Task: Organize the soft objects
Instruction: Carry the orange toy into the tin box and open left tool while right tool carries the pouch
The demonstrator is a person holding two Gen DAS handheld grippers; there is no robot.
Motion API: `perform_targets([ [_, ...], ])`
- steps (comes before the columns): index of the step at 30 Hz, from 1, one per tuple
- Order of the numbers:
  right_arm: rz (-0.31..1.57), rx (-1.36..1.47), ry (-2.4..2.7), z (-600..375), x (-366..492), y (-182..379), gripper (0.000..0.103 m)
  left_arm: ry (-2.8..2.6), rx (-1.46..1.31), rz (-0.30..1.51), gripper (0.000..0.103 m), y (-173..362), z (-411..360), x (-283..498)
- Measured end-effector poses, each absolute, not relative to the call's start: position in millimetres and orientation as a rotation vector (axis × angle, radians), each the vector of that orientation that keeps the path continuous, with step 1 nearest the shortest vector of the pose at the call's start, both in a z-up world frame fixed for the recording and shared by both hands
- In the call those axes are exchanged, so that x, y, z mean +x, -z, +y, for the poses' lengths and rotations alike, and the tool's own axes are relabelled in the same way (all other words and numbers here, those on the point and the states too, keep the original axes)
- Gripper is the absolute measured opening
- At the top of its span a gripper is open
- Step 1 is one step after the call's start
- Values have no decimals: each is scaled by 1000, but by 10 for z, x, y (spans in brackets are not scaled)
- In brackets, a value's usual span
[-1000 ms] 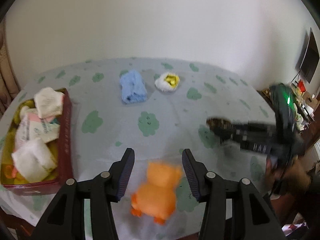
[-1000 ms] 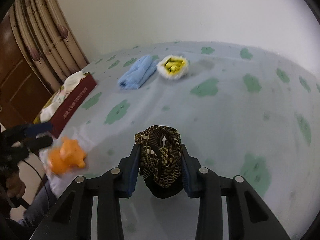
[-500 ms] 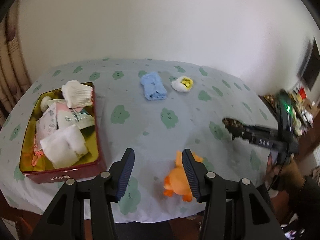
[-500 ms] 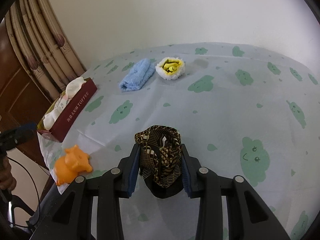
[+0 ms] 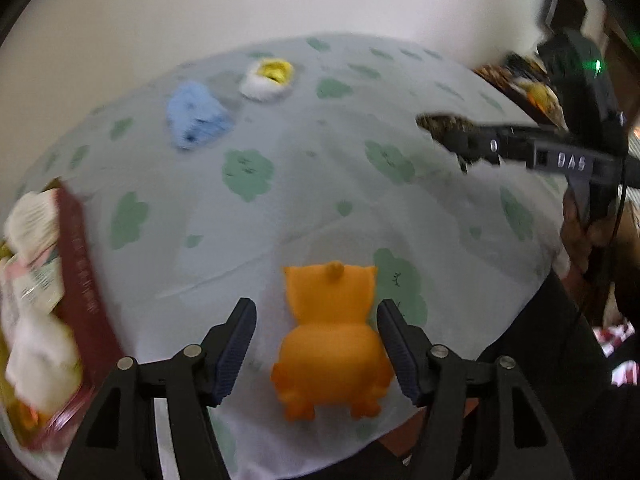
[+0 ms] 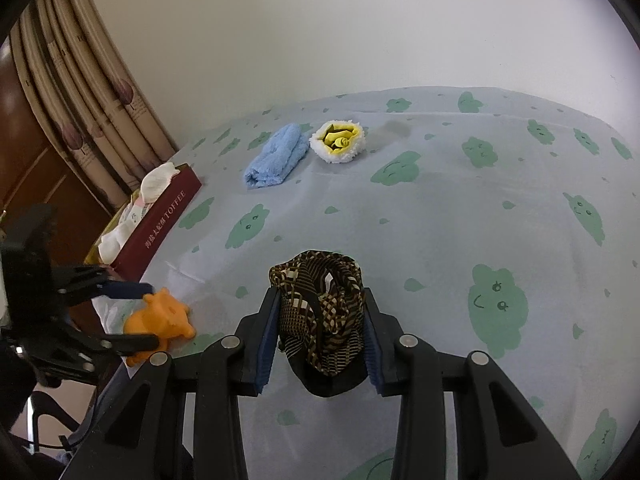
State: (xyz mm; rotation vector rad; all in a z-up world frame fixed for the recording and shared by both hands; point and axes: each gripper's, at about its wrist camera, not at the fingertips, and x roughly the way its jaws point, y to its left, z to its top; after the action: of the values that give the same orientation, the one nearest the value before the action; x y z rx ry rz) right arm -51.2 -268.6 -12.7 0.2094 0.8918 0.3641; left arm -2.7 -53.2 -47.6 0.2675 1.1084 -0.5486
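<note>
Left gripper (image 5: 312,344) is spreading its jaws right now, and the orange plush toy (image 5: 330,338) sits squarely between them, not yet pinched. From the left wrist camera, the toy lies at the near edge of the cloud-print tablecloth (image 5: 280,216), its long axis running straight away from the camera, so the pads flank its two sides. There's a clear gap on the left pad's side; the right pad is just beside the toy's flank. Off to the left stands the red tin (image 5: 82,276), already stuffed with pale soft things. Far across the cloth lie the blue towel (image 5: 196,118) and the yellow-and-white fluffy piece (image 5: 268,78). On the right of this view the right gripper (image 5: 444,128) hovers over the cloth with something dark in its tips.

Over to the right wrist camera: the right gripper (image 6: 320,332) is clamped narrow on a brown patterned scarf (image 6: 320,312), bunched between the blue pads and held above the tablecloth (image 6: 440,220). Down at the lower left, the left gripper (image 6: 140,314) brackets the orange plush toy (image 6: 160,314). The red tin (image 6: 164,224) lies just beyond, nearer the left hand than the right. My read: the toy is the left hand's pickup, and the jaws look lined up for a squeeze across its narrow width.
</note>
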Motion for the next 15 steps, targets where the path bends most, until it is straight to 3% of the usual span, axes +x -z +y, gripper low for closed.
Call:
perform_targets([
  [2, 895, 215, -367, -2693, -496, 131, 35, 606, 206, 1180, 64, 596, -538, 60],
  [4, 896, 212, -370, -2688, -494, 126, 35, 573, 168, 1157, 47, 610, -488, 65],
  [6, 892, 208, -375, -2671, -502, 110, 36, 546, 137, 1133, 43, 557, -440, 28],
  [15, 866, 175, -432, -2381, -511, -91, 36, 378, -78, 934, 45, -25, 14, -550],
])
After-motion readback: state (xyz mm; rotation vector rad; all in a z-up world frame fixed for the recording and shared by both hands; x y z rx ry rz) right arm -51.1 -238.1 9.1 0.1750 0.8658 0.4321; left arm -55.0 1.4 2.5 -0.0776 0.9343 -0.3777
